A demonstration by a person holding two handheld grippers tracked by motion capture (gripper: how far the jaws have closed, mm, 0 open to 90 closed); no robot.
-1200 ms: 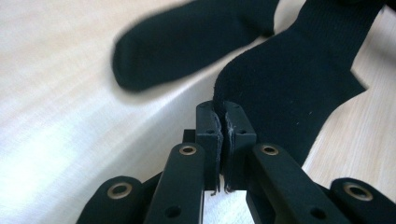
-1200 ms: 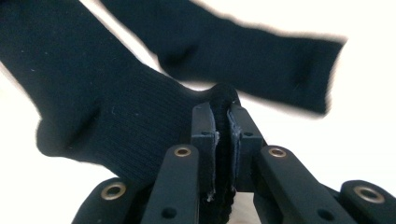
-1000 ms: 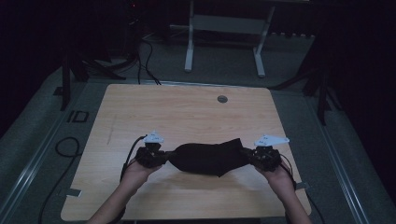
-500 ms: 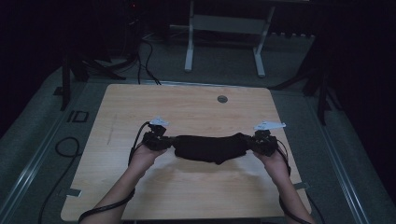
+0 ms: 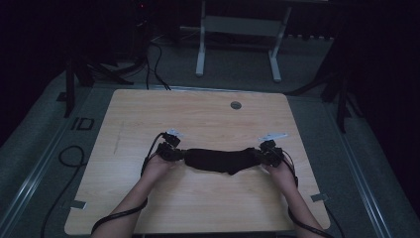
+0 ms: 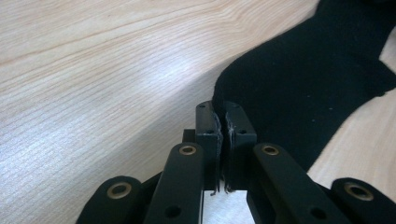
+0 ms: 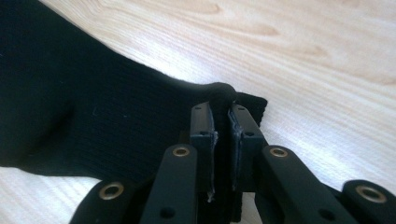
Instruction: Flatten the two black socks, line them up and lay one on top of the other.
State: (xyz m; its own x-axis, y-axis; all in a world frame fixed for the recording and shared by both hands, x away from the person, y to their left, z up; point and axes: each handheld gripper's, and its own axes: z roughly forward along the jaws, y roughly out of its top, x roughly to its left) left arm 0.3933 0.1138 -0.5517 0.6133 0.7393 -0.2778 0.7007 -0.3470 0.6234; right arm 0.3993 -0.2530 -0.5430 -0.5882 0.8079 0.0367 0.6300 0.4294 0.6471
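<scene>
While stretched over the table (image 5: 148, 114), black cloth (image 5: 218, 159), each tool pinching an end

Both forearms reach forward, left gripper (image 5: 179, 153) and right gripper (image 5: 257, 154) clamped, facing inward.

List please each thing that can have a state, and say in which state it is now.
black cloth: stretched between the two grippers, low over the table, pinched at both ends.
left gripper: shut on the cloth's edge.
right gripper: shut on a fold of the cloth.
wooden table: bare around the cloth, with a round grommet near the far edge.
</scene>
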